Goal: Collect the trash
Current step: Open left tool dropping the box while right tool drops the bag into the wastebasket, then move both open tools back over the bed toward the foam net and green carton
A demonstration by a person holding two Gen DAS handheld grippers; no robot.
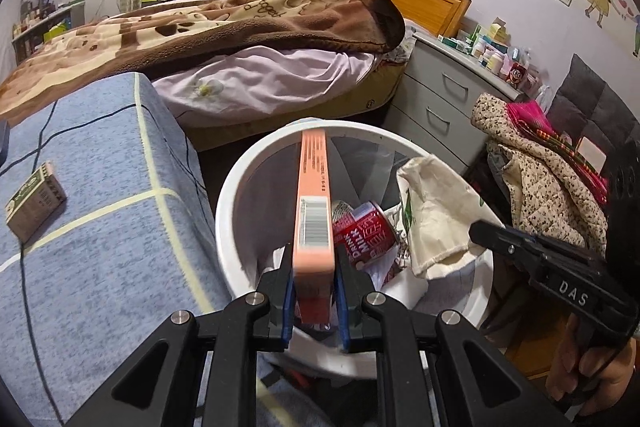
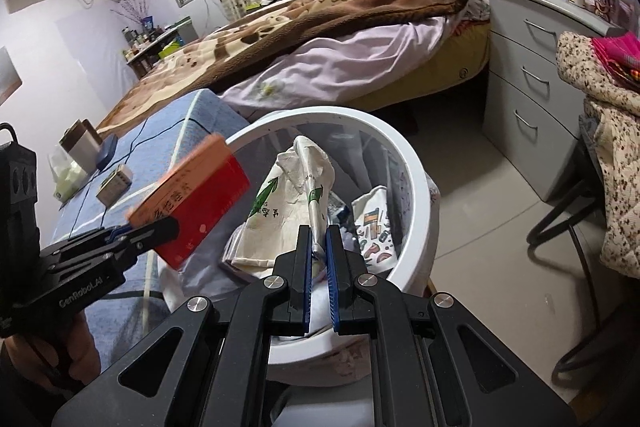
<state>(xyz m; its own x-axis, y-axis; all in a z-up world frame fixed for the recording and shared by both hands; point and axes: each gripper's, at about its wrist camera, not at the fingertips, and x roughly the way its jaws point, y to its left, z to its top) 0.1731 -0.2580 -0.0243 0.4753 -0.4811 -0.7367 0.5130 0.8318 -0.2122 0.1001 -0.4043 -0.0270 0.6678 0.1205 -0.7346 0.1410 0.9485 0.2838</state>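
Note:
My left gripper (image 1: 314,253) is shut on a flat orange box (image 1: 314,187) with a barcode and holds it edge-up over the white bin (image 1: 228,211). The right wrist view shows the same box (image 2: 200,195), red on its broad face, in the left gripper (image 2: 168,227) by the bin's (image 2: 416,179) left rim. My right gripper (image 2: 319,239) is shut on a crumpled cream paper bag (image 2: 288,187) with green arrows, over the bin's inside. In the left wrist view the bag (image 1: 436,211) hangs from the right gripper (image 1: 478,233). A red milk can (image 1: 370,231) lies in the bin.
A small green-brown box (image 1: 36,203) and a black cable lie on the blue checked cloth (image 1: 100,167) left of the bin. Behind stands a bed (image 1: 240,79), to the right a grey drawer unit (image 1: 444,95) and a chair heaped with clothes (image 1: 540,179).

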